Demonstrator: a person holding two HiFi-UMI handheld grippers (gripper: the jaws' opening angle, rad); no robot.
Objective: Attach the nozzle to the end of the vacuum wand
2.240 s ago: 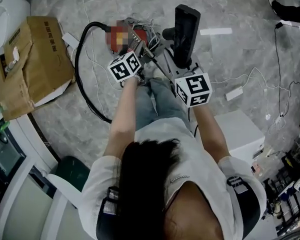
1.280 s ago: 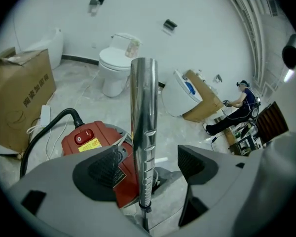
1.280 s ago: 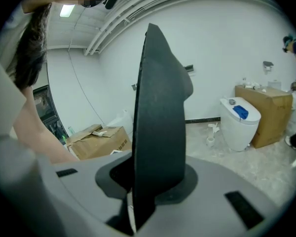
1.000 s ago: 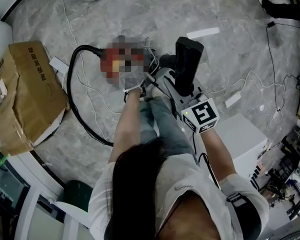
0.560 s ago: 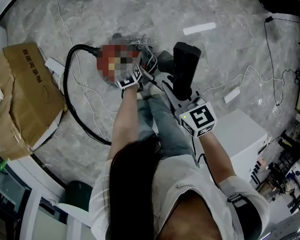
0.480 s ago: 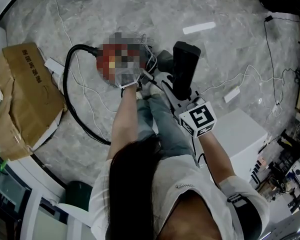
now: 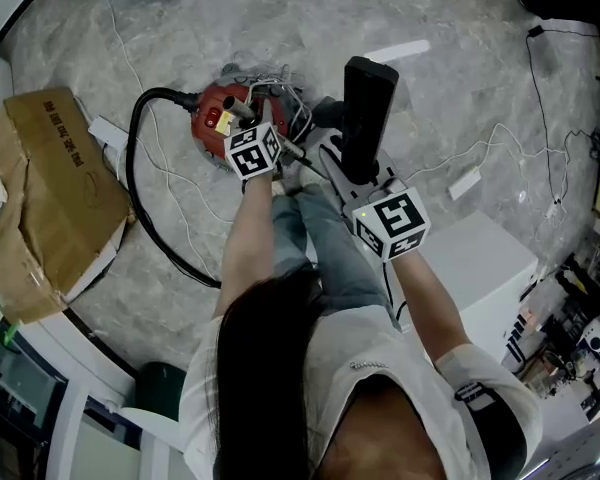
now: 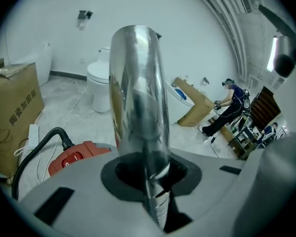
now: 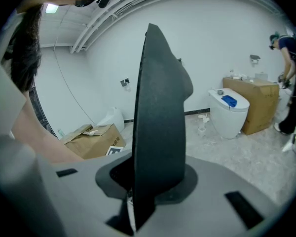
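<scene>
A shiny chrome vacuum wand (image 8: 138,83) stands straight up between the jaws of my left gripper (image 8: 150,174). Those jaws have just been closing and now press on the wand. My right gripper (image 9: 148,181) is shut on a flat black nozzle (image 9: 160,107), which rises from its jaws. In the head view the nozzle (image 7: 365,118) points away from me, just right of the left gripper (image 7: 280,148). The right gripper (image 7: 355,183) sits close beside it over my knees. The red vacuum body (image 7: 218,118) lies on the floor just beyond the left gripper.
A black hose (image 7: 140,198) loops from the vacuum across the marble floor. A cardboard box (image 7: 50,188) lies at the left and a white box (image 7: 480,268) at the right. Thin white cables trail about. A toilet (image 8: 101,85) and a person (image 8: 232,107) are farther off.
Both hands stay almost where they were beside the red vacuum. The left gripper's marker cube has rolled a little. The nozzle remains in the right gripper.
</scene>
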